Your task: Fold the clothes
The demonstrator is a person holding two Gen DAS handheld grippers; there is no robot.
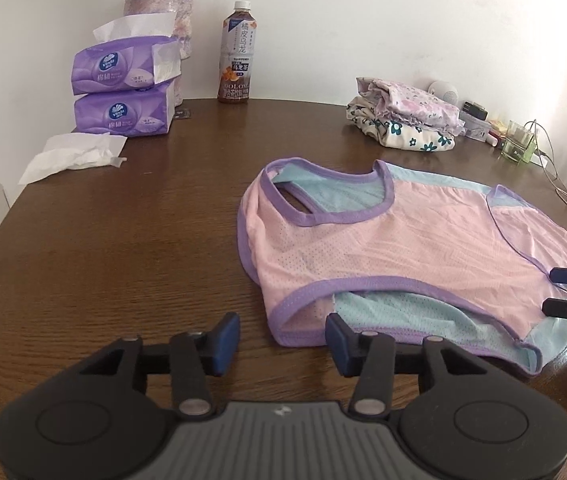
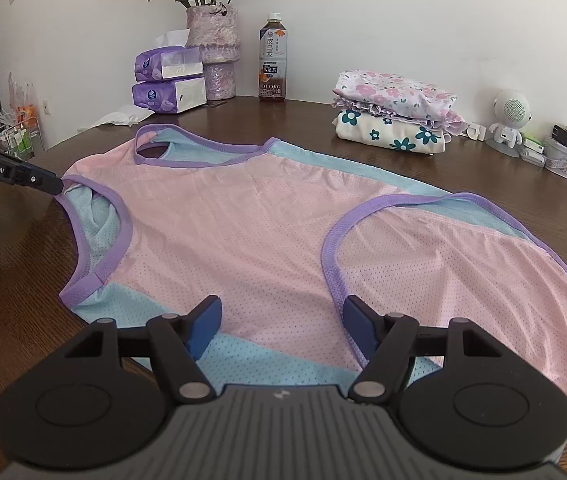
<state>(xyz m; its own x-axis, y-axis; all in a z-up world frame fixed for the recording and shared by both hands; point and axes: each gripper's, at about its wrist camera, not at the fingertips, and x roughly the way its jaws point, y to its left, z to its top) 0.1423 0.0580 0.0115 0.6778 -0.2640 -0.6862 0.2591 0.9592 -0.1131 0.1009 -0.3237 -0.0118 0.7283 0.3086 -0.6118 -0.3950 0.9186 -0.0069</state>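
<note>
Left hand-held gripper (image 1: 282, 342) tilted down, jaws apart, beside pink top (image 1: 403, 240)

Pink mesh top (image 2: 243, 220) (lilac trim, pale blue panels) on dark brown table (image 1: 103, 240).

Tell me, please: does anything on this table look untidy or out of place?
Yes. Loose crumpled tissues lie on the table beside the stacked tissue packs. The pink vest is flat but wrinkled.
</note>
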